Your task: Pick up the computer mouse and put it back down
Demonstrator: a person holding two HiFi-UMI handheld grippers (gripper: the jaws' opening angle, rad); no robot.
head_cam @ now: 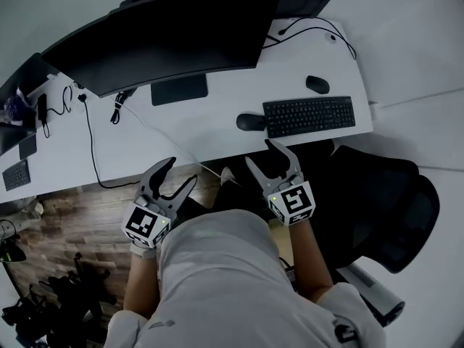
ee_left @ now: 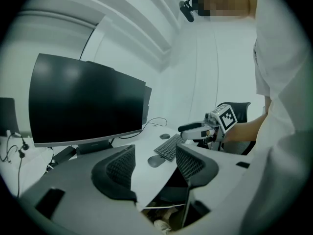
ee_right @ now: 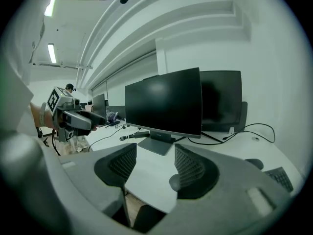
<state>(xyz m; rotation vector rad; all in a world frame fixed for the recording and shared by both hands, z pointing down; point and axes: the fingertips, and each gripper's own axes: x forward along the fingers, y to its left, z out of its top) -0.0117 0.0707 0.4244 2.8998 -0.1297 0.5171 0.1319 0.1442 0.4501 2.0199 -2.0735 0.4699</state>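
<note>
A dark computer mouse (head_cam: 251, 122) lies on the white desk (head_cam: 217, 107), just left of a black keyboard (head_cam: 309, 115). My right gripper (head_cam: 259, 153) hovers open at the desk's front edge, a short way in front of that mouse, with nothing in it. In the right gripper view the mouse (ee_right: 174, 182) peeks out from behind the right finger. My left gripper (head_cam: 181, 171) is open and empty too, held off the desk's front edge further left. From the left gripper view the mouse (ee_left: 156, 161) shows between the open jaws, well ahead of them.
A second mouse (head_cam: 317, 84) sits behind the keyboard. A large dark monitor (head_cam: 167, 38) fills the back of the desk, with cables (head_cam: 94, 143) trailing left. A black office chair (head_cam: 384, 201) stands to my right, over wooden floor (head_cam: 72, 223).
</note>
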